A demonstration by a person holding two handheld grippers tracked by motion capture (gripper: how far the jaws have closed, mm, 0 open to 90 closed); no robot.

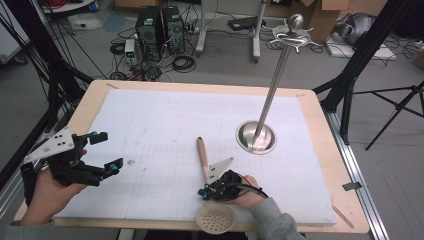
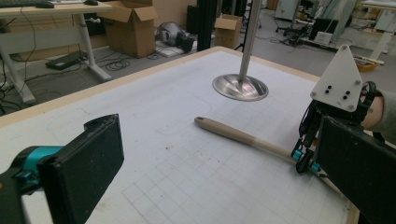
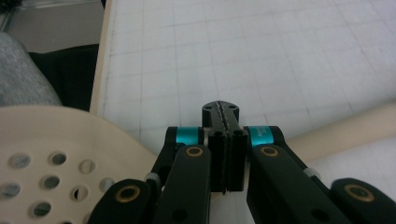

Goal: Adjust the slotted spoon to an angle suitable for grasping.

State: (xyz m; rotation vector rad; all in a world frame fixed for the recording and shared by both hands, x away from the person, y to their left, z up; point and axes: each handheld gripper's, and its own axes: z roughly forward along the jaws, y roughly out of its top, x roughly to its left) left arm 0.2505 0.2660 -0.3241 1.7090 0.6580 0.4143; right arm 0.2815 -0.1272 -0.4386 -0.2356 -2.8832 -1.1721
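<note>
- Beige slotted spoon [image 1: 206,172] lies on the white mat [image 1: 150,125], handle toward the steel stand [image 1: 256,137].
- Right gripper [image 1: 204,194], jaws pressed together, sits over the spoon's neck; whether it pinches the spoon, I cannot tell.
- Left gripper [image 1: 106,151] hovers well left of the spoon, jaws spread wide, holding nothing.

left gripper [image 1: 103,151]: black frame; wide flat black jaw pads [image 2: 88,161]; teal collars behind the pads; grey three-cornered plate [image 1: 52,144] on top with small dark holes
right gripper [image 3: 225,116]: black linkage arms; brass-coloured pivot pins; teal rings with small white lettering; narrow ridged jaw faces; grey three-cornered plate [image 2: 339,79] with four dark screws
cable [image 1: 248,187]: black; loops off the right gripper's rear
sleeves [image 1: 272,219]: grey knit fabric at both wrists
</note>
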